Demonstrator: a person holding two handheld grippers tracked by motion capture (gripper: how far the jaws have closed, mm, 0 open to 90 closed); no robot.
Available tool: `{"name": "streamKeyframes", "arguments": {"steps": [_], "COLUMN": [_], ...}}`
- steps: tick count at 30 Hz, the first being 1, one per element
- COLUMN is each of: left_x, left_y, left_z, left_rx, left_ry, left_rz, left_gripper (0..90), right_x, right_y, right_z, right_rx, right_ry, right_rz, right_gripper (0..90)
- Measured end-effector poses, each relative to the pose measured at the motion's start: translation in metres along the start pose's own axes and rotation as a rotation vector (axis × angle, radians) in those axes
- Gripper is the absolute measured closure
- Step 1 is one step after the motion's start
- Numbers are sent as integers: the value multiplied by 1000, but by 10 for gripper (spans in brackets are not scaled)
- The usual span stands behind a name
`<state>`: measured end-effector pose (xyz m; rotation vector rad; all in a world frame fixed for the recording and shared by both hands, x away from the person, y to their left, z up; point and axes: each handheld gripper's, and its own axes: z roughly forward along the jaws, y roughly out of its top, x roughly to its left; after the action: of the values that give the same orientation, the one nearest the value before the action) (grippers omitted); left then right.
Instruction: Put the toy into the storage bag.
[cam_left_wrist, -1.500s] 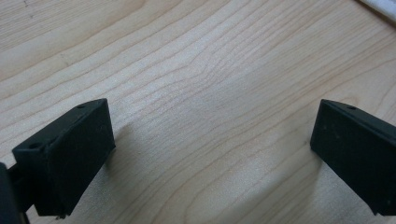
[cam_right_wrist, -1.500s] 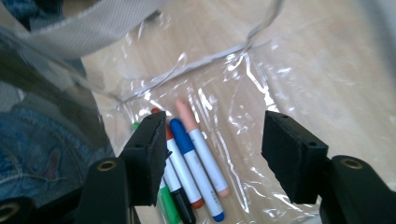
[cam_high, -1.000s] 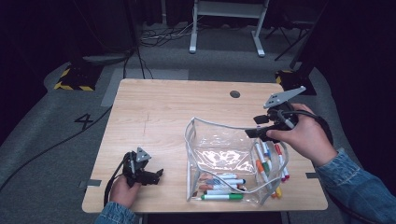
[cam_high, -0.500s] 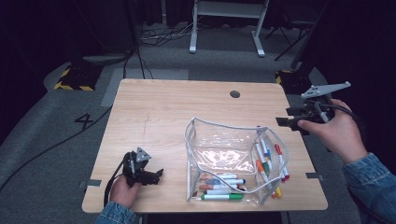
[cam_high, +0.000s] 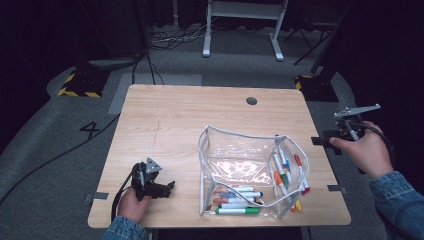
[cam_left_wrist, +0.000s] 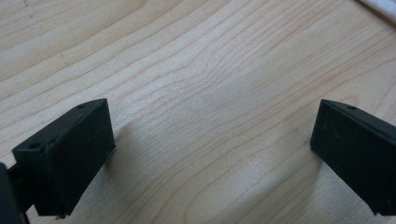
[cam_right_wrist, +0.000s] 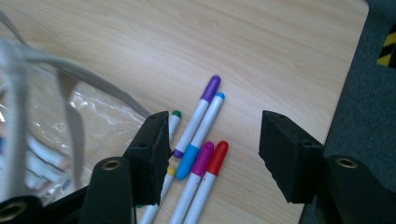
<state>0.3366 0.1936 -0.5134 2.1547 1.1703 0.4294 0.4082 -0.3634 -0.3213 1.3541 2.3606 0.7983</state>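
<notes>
A light wooden table (cam_high: 190, 125) seen from above, with a person's forearms in denim sleeves coming in from the bottom. A clear plastic pouch (cam_high: 245, 165) with a pale zip edge stands open on the near right part of the table, and coloured marker pens (cam_high: 237, 200) lie inside it along its near edge. More pens (cam_high: 285, 172) lie in a row at the pouch's right side, close to the table's right edge. The right gripper (cam_high: 325, 141) is held in the right hand (cam_high: 362, 150) just off the table's right edge, level with the pouch's far corner and pointing in toward it, well apart from the pouch itself. Its jaws have just been closing a little, yet they stand apart with nothing between them. In the right gripper view the jaws frame bare wood, and the nearest pens, purple (cam_right_wrist: 196, 114), blue (cam_right_wrist: 201, 135), magenta (cam_right_wrist: 198, 177) and red (cam_right_wrist: 208, 179) capped, lie on the table beyond and below the gap, closer to the left-hand jaw, untouched. The pouch wall (cam_right_wrist: 65, 135) shows at the left of that view. The left gripper (cam_high: 167, 187) rests at the near left of the table in the left hand (cam_high: 132, 205), well apart from the pouch. Its jaws stand wide apart over bare wood.
</notes>
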Motion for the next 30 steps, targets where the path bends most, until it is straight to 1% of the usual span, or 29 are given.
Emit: {"name": "streamKeyframes", "arguments": {"steps": [2,6,8,11,14,18,23,27,28,30], "left_x": [0,0,0,0,0,0,0,0,0,0], "left_y": [0,0,0,0,0,0,0,0,0,0], "left_z": [0,0,0,0,0,0,0,0,0,0], "left_rx": [0,0,-2,-1,-1,-1,0,0,0,-1], "left_ry": [0,-1,1,-1,-1,-1,-1,-1,1,-1], "left_rz": [0,0,2,0,0,0,0,0,5,0], "left_gripper": [0,0,0,0,0,0,0,0,0,0], "right_x": [-3,-8,-10,-11,-12,-12,-12,-12,-13,-14], "right_y": [-7,-22,-28,-37,-46,-58,-69,-75,-76,-78], "right_z": [10,30,39,51,64,81,99,109,112,117], "right_rx": [27,73,94,127,165,210,263,286,294,309], "right_ry": [2,-3,2,3,12,23,37,38,38,34], "right_rz": [17,33,50,68,93,114,138,149,150,160], "right_gripper": [442,445,453,479,512,544,572,586,596,623]}}
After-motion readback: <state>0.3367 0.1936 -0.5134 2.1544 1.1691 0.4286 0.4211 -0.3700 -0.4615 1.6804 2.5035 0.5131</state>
